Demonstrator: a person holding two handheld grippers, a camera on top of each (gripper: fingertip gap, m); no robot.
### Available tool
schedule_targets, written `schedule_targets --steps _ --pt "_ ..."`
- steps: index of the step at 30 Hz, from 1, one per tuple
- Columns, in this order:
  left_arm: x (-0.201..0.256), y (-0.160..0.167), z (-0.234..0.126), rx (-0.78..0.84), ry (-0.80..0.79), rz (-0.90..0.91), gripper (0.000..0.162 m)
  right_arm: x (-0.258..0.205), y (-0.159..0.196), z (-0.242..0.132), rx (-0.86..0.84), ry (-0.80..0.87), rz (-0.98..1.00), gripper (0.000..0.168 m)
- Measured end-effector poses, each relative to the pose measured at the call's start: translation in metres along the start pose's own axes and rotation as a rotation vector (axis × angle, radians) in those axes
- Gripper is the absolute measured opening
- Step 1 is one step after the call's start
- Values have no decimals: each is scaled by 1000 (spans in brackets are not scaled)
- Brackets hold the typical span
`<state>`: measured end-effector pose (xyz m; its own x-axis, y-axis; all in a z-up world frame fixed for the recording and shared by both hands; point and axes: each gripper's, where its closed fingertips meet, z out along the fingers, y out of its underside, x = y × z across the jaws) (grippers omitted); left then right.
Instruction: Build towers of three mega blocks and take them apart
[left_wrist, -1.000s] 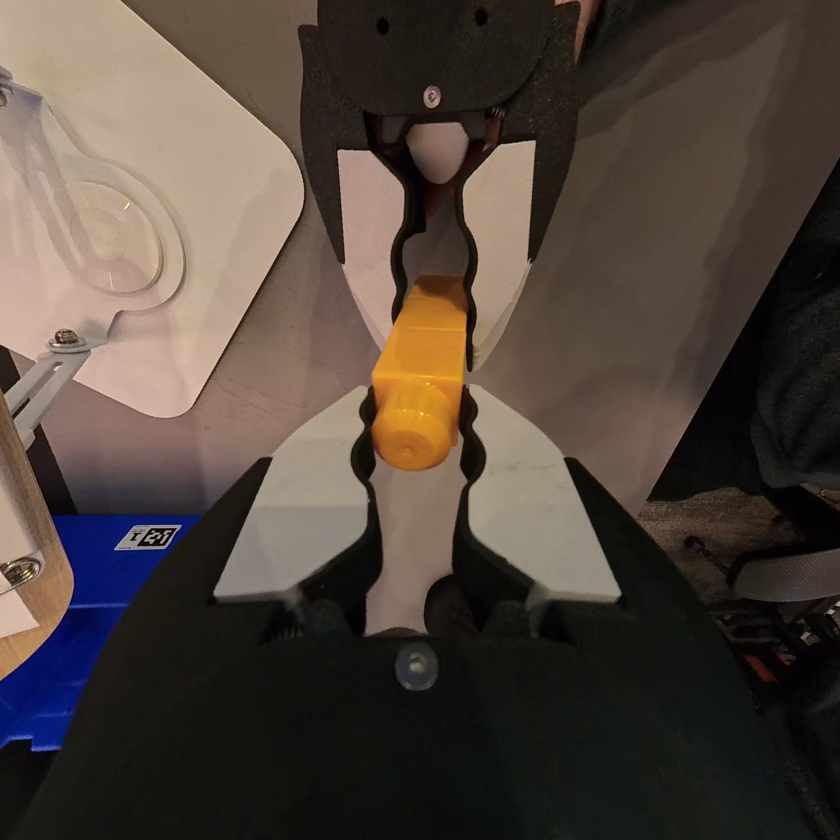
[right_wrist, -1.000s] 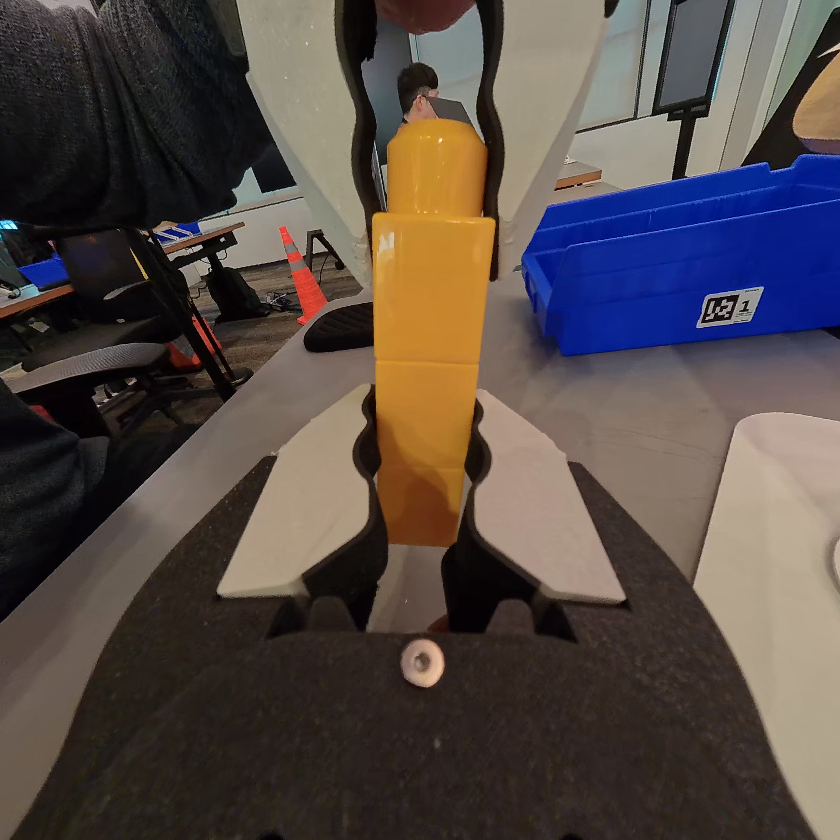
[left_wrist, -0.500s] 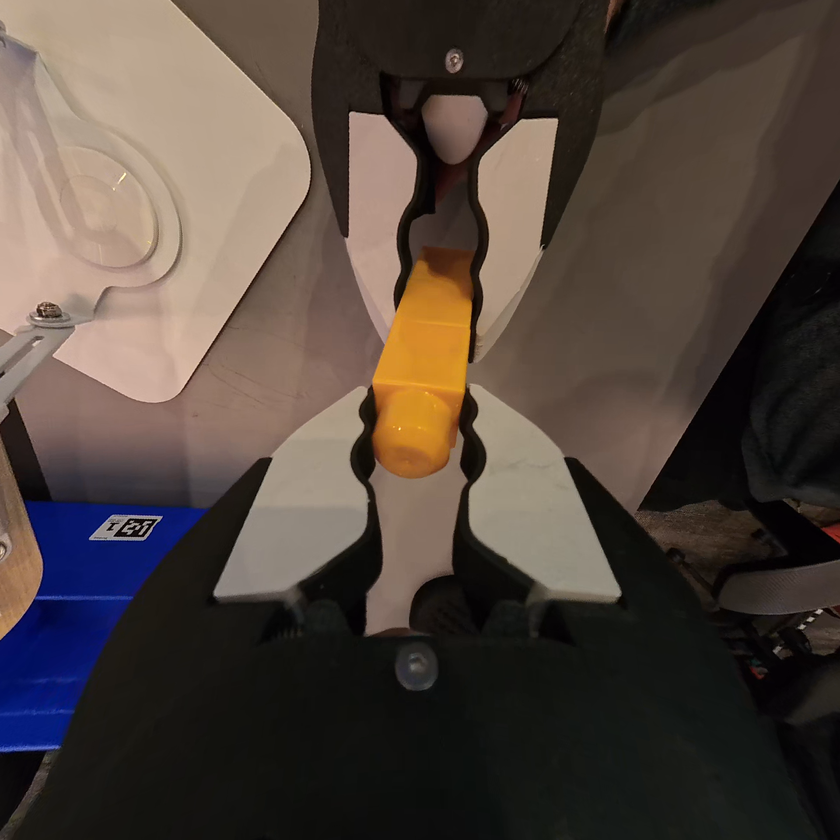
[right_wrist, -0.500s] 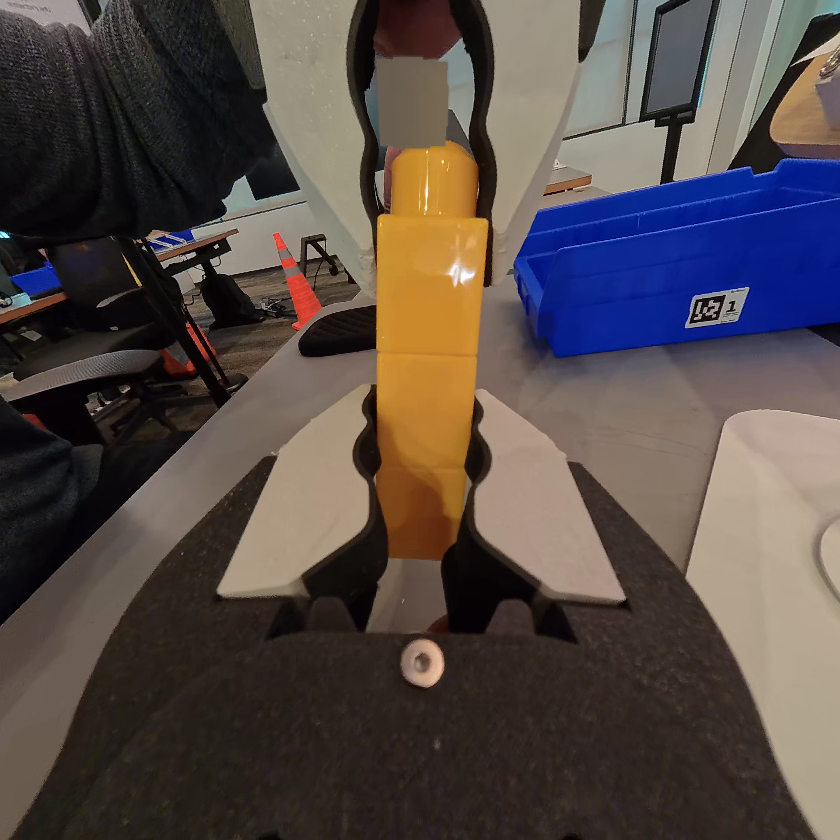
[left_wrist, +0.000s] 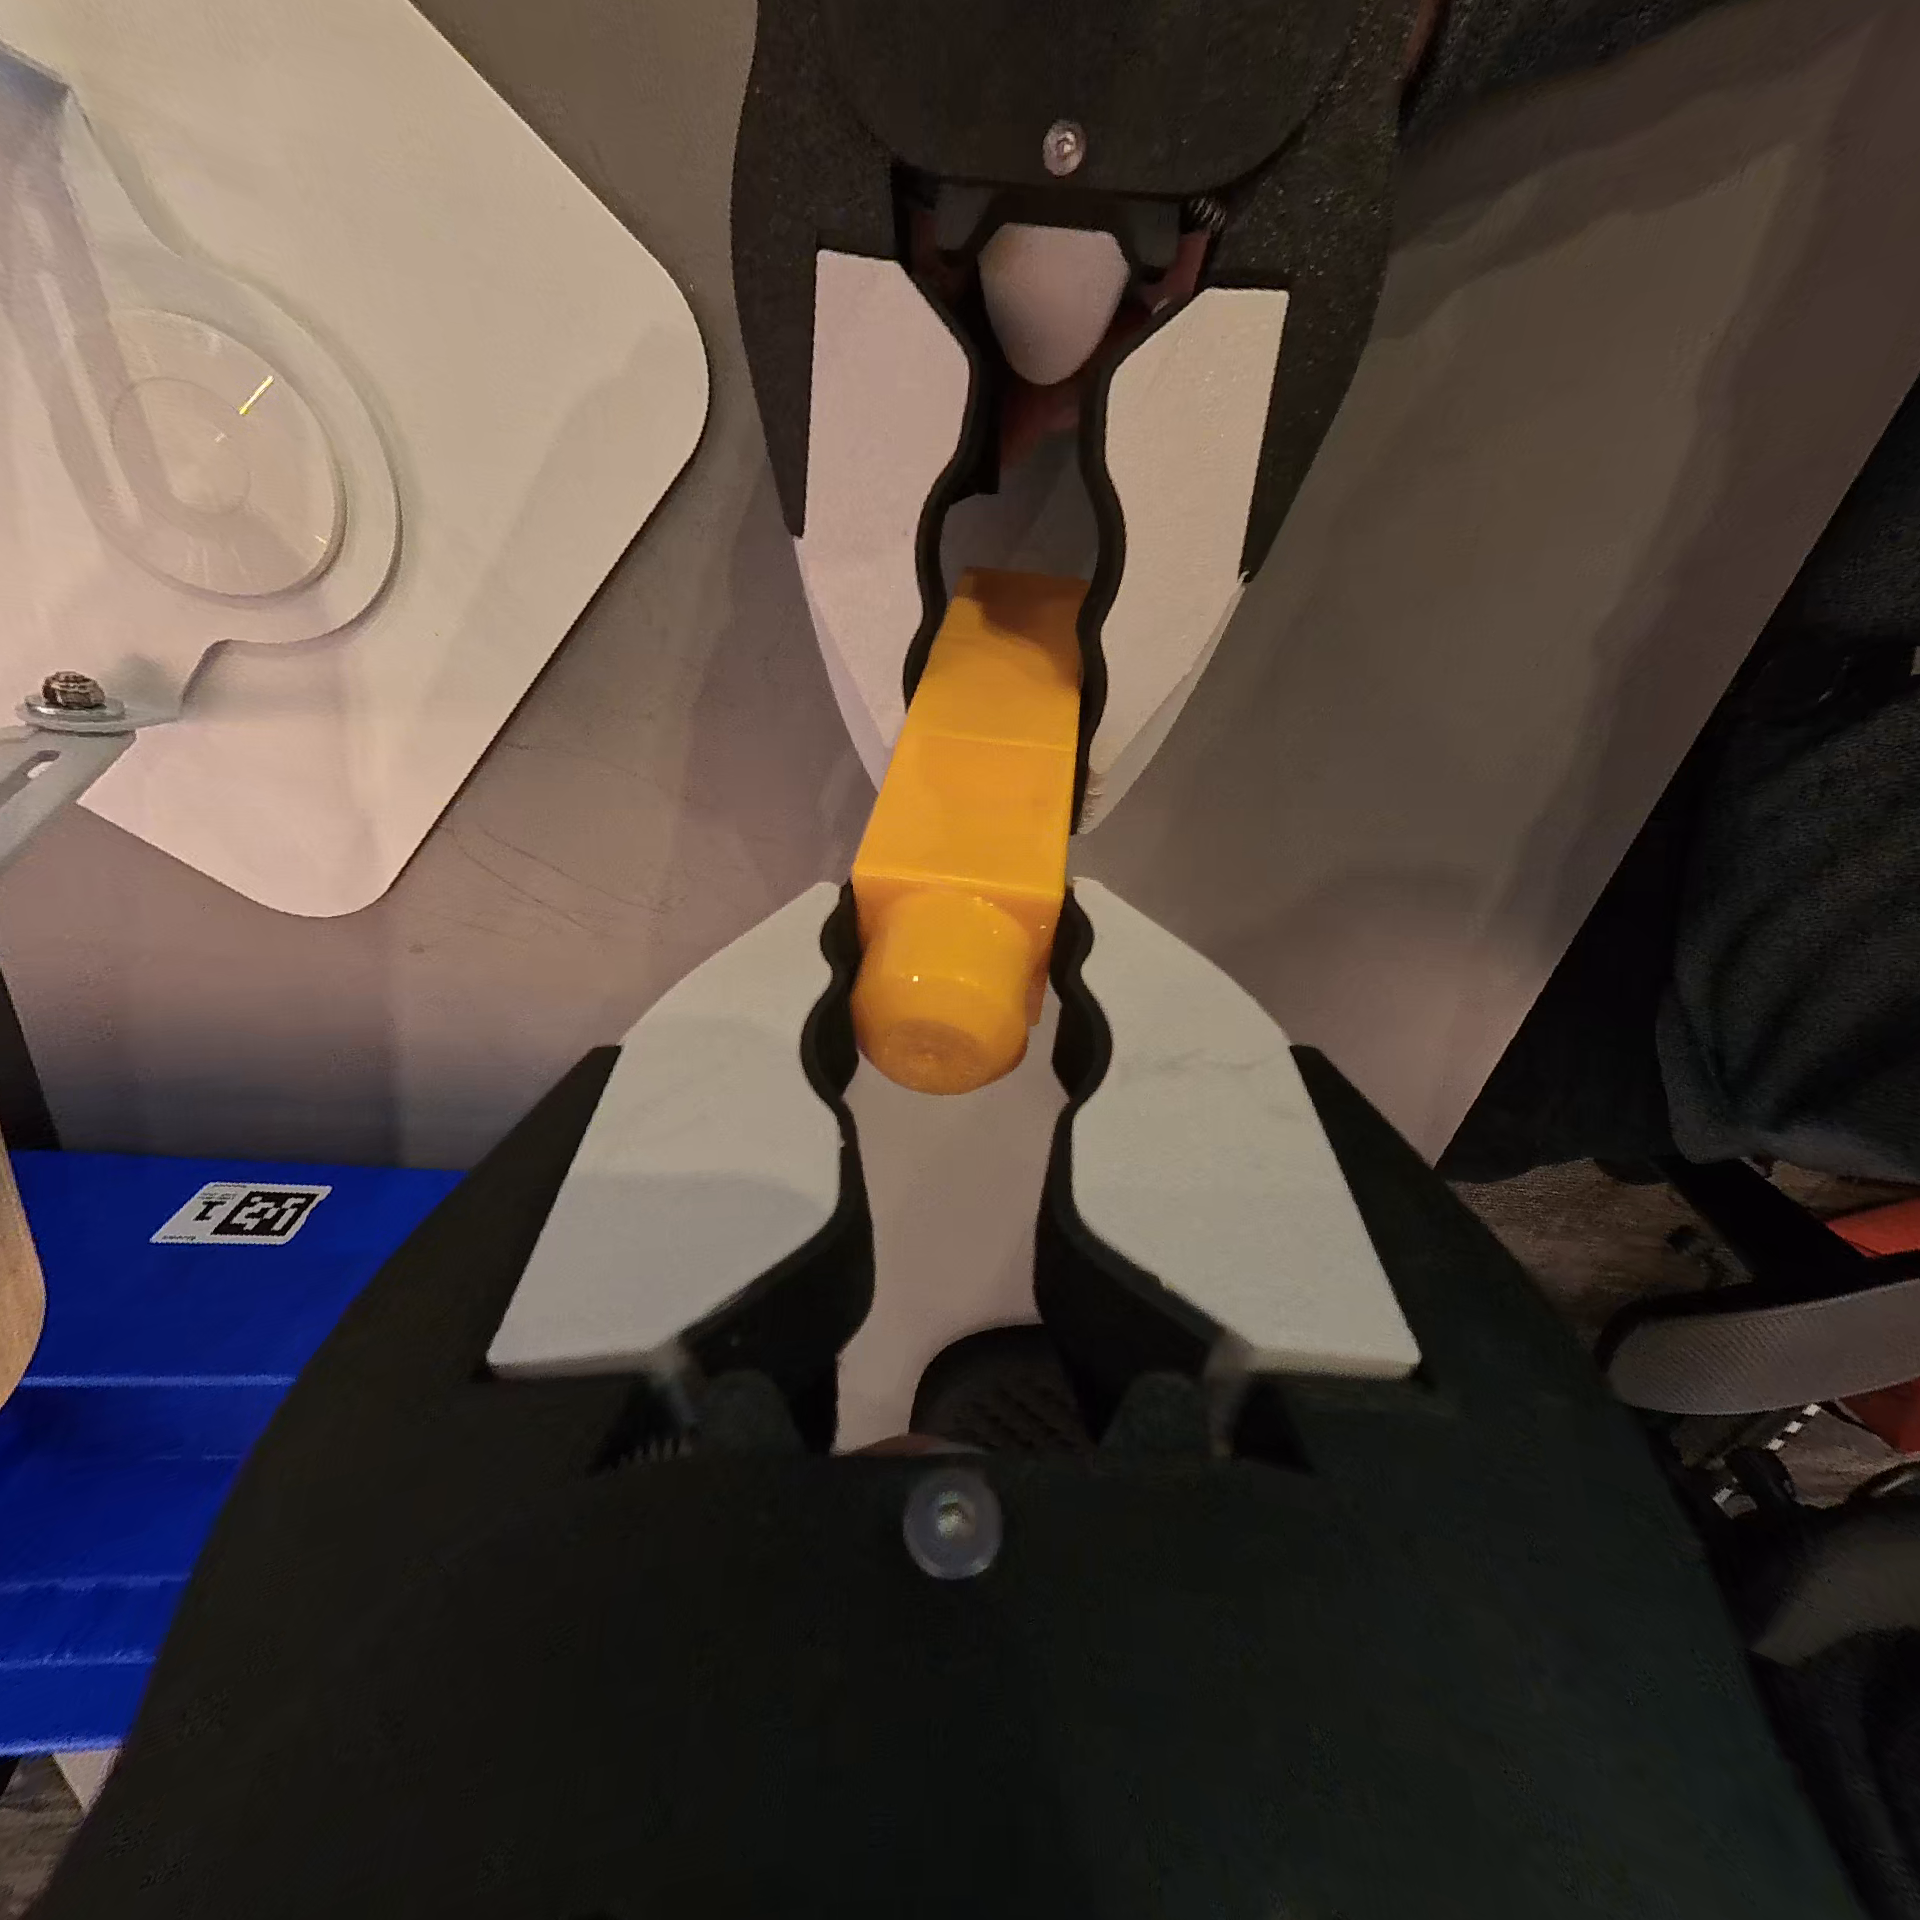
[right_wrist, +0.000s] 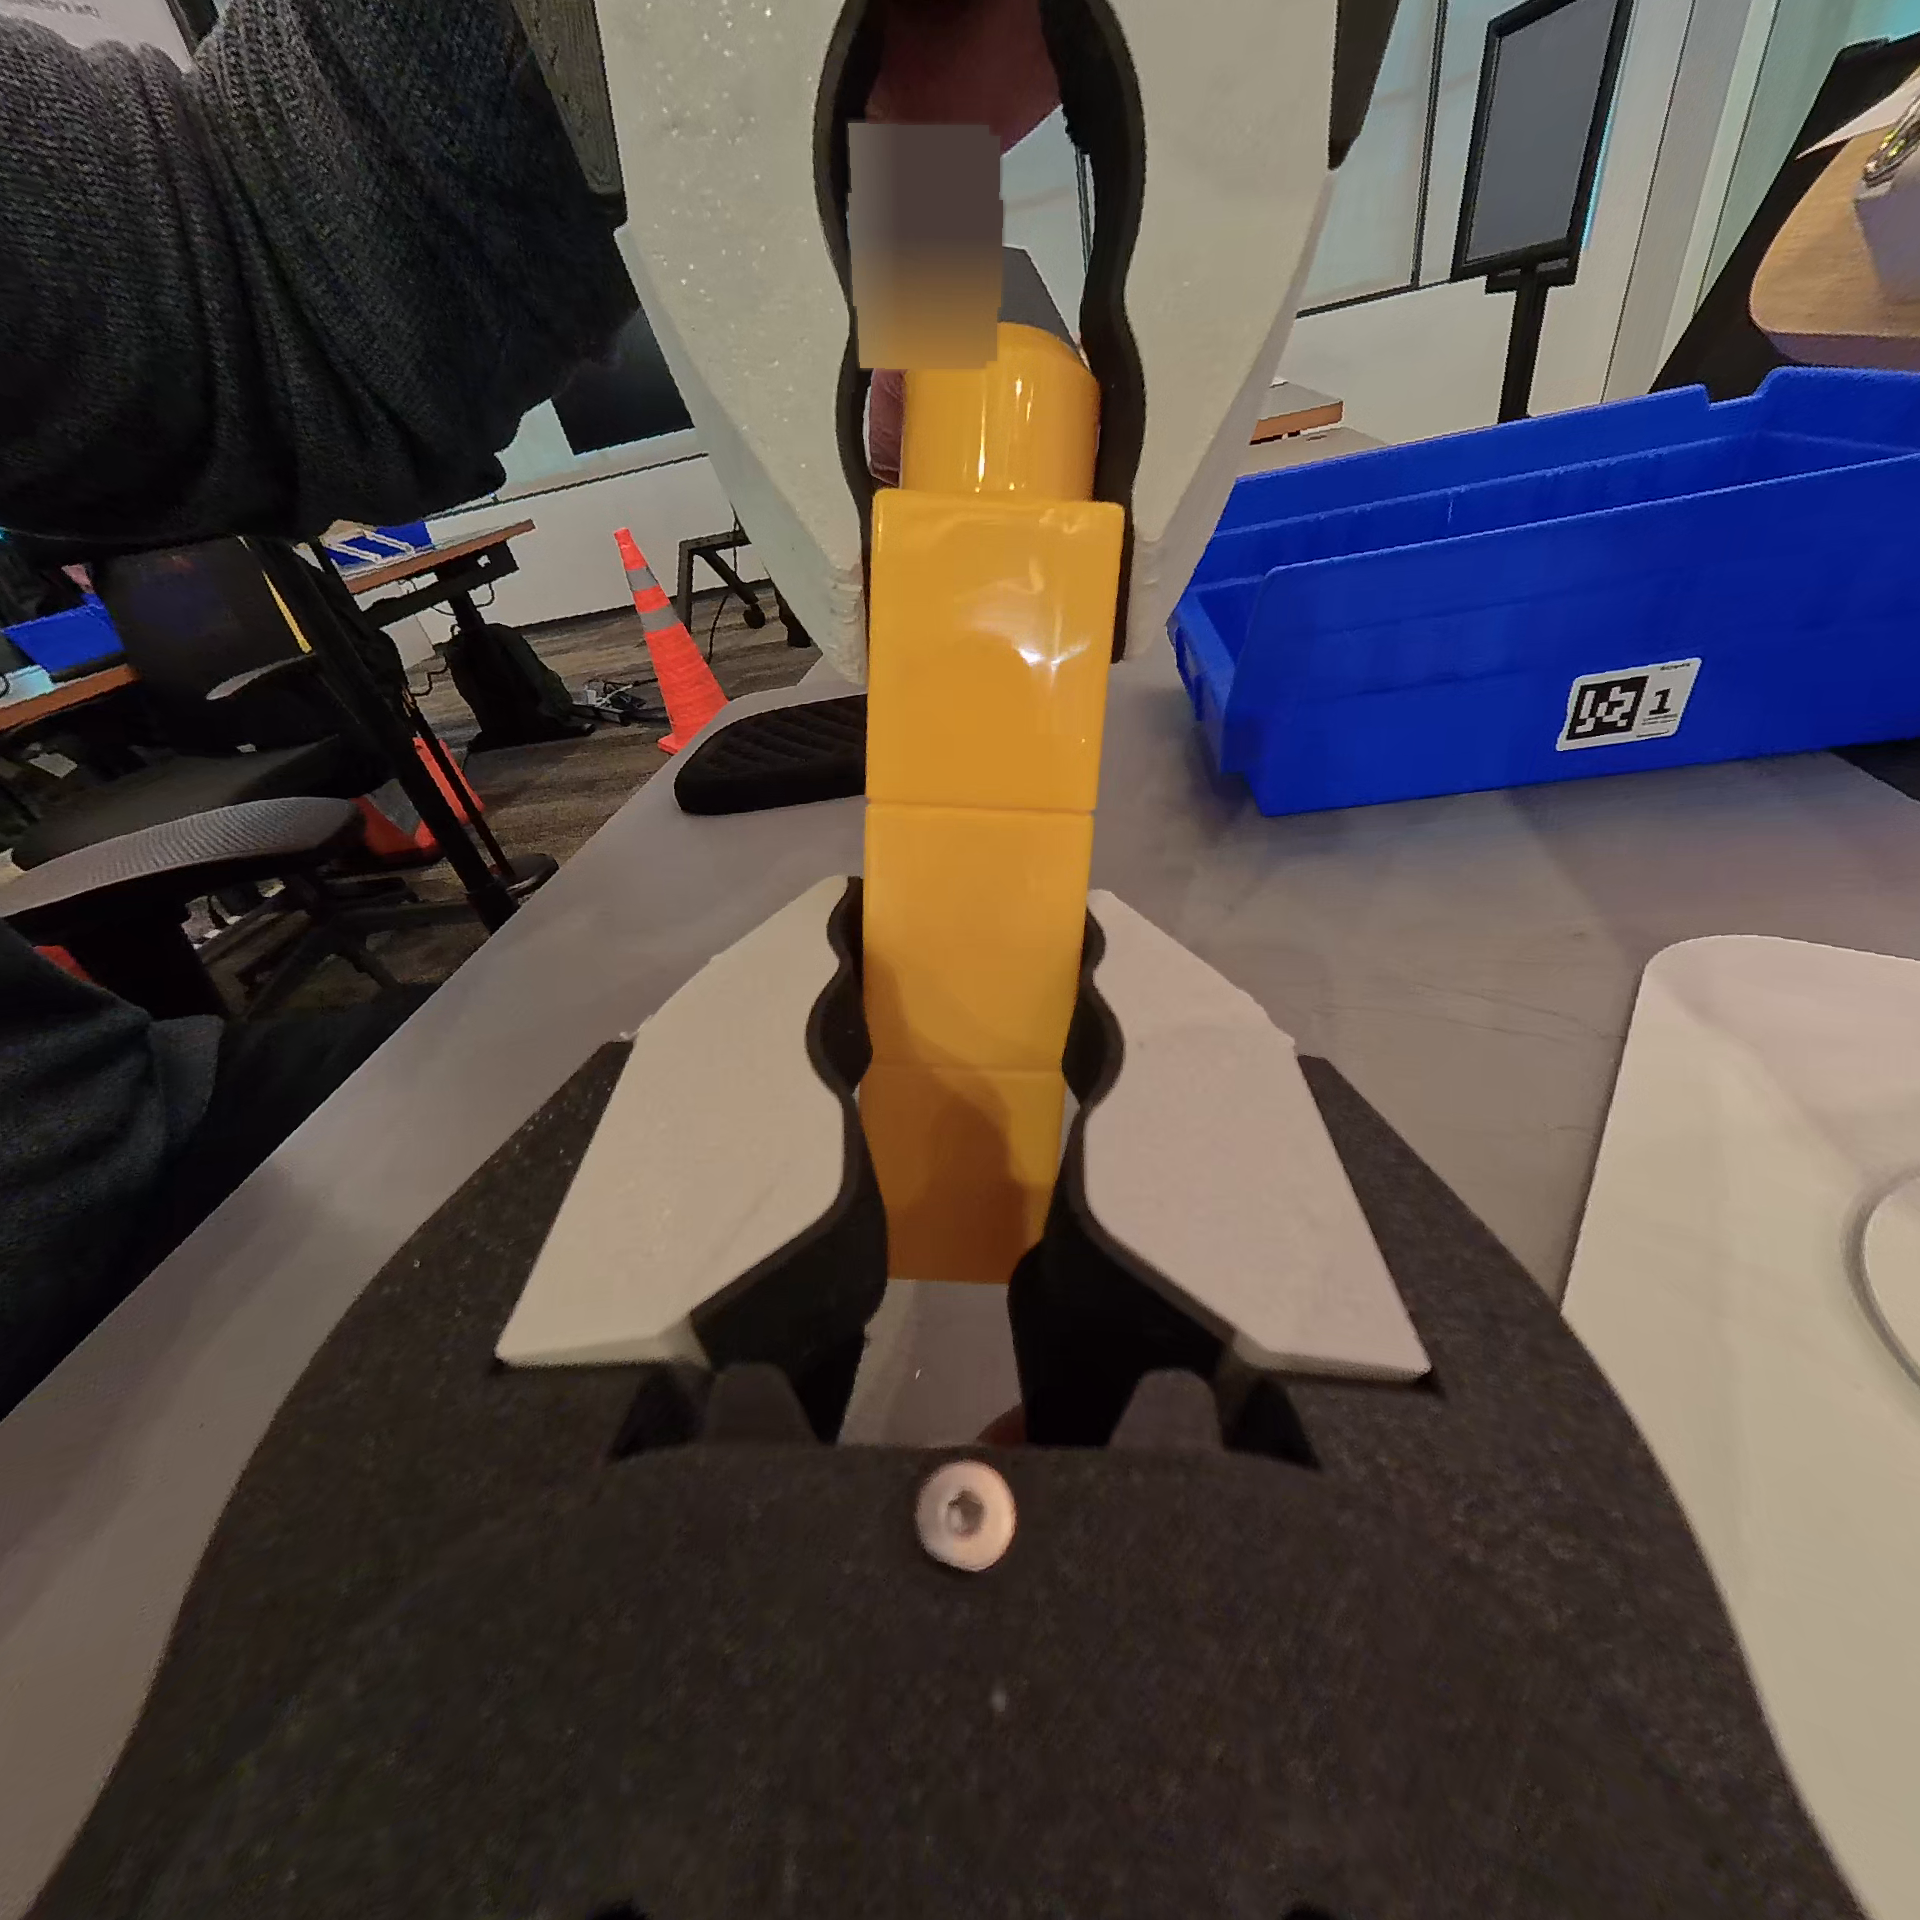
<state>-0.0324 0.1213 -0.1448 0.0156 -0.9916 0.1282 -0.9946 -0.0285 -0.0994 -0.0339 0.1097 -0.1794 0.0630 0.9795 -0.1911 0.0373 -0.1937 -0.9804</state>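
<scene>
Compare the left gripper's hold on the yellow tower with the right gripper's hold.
The left gripper clamps the stud end of the yellow tower; the right gripper clamps the flat bottom end. The left grips only the top block; the right spans the lower two blocks. Both are shut on the same tower, facing each other along its length, above the grey table.

The left gripper (left_wrist: 951, 935) comes down from above and clamps the top of the block tower (right_wrist: 977, 790); the right gripper (right_wrist: 971, 997), level, clamps its lower blocks, facing the left.
</scene>
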Motion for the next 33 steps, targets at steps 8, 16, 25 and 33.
schedule_targets --steps 8,16,25,33 --pt "0 -1 0 9 -1 4 35 -1 0 0 -2 -6 0 34" --pt "-4 -14 -2 143 3 -18 44 3 -10 -6 78 -16 39 35" --pt "-7 -31 7 692 105 -210 63 17 -28 -25 248 -24 153 35" --pt "1 -56 45 851 215 -276 57 19 -35 -32 313 -39 176 35"
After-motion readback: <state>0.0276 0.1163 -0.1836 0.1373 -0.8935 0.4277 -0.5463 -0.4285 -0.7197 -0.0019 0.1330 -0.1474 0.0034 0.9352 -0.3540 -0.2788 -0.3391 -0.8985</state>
